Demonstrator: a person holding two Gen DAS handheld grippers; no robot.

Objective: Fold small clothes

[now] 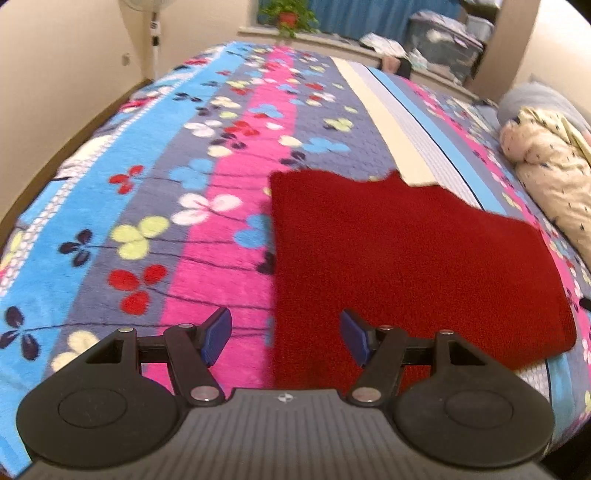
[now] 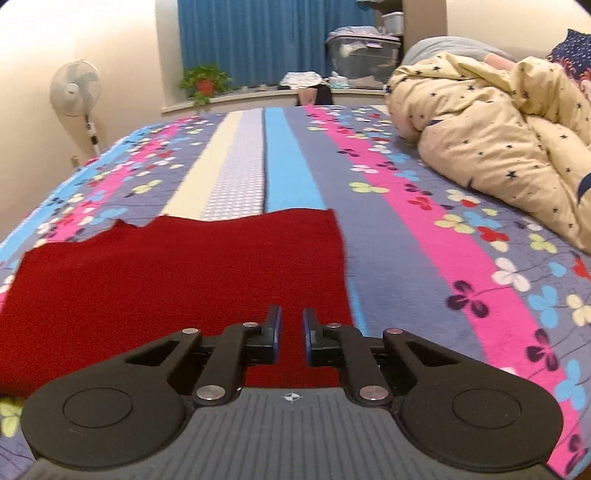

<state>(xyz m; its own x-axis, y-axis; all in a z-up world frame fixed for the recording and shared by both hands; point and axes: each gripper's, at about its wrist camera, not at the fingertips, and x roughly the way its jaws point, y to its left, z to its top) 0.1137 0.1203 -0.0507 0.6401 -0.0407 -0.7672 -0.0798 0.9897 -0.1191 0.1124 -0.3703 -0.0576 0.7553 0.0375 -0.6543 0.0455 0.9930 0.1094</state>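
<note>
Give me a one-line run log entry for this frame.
garment: red cloth flat on bed | left gripper: open, empty | right gripper: nearly shut, empty

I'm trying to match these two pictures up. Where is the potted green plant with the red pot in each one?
Left wrist view: the potted plant is at the top edge, just left of centre, on the window ledge.
Right wrist view: the potted plant is upper left of centre, on the same ledge, right of the standing fan.
Shared landmark: the red cloth lying on the flowered blanket.
</note>
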